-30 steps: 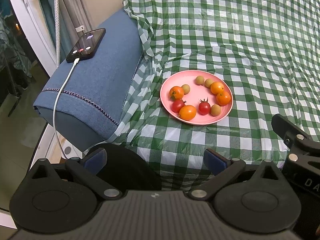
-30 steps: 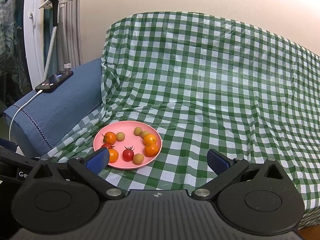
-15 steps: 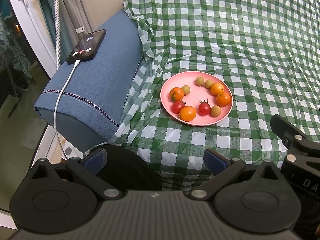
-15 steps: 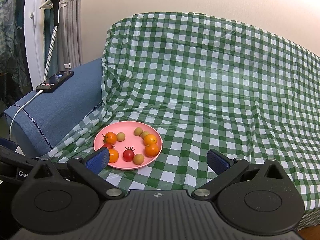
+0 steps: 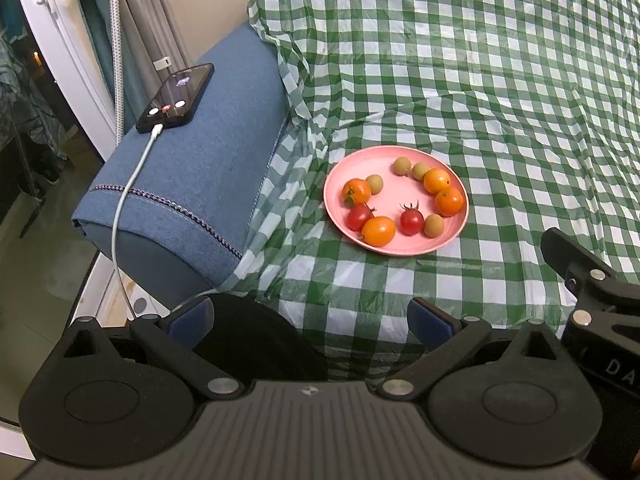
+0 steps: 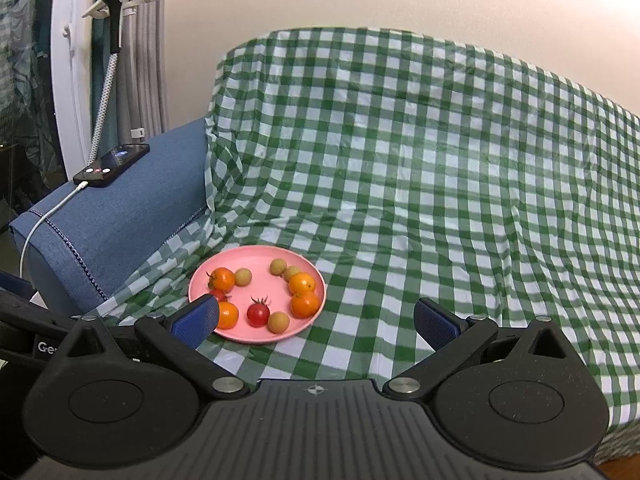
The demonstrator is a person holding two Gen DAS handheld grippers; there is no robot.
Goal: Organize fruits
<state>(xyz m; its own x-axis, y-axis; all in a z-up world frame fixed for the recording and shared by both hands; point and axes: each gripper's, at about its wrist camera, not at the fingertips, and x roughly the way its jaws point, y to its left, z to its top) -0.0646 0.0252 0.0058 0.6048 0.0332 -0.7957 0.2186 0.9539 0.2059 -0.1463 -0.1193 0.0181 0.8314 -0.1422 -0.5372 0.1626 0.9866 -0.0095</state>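
Note:
A pink plate (image 5: 400,248) (image 6: 256,336) rests on a green-checked cloth and holds several orange fruits (image 5: 437,181) (image 6: 302,283), red cherry tomatoes (image 5: 412,221) (image 6: 258,313) and small green-brown fruits (image 5: 433,225) (image 6: 278,321). My left gripper (image 5: 312,316) is open, low and short of the plate, with nothing between its fingers. My right gripper (image 6: 316,318) is open too, near the plate's front right; its left finger (image 6: 196,318) hides part of one tomato.
A blue sofa arm (image 5: 200,168) (image 6: 120,208) at the left carries a phone (image 5: 176,98) (image 6: 112,160) on a white cable (image 5: 124,216). A phone stand (image 6: 112,12) rises behind it. The checked cloth (image 6: 440,184) covers the seat and backrest.
Both grippers have crept slightly nearer the plate, which sits a little lower in the left view. Fruits have not moved and the jaws stay apart.

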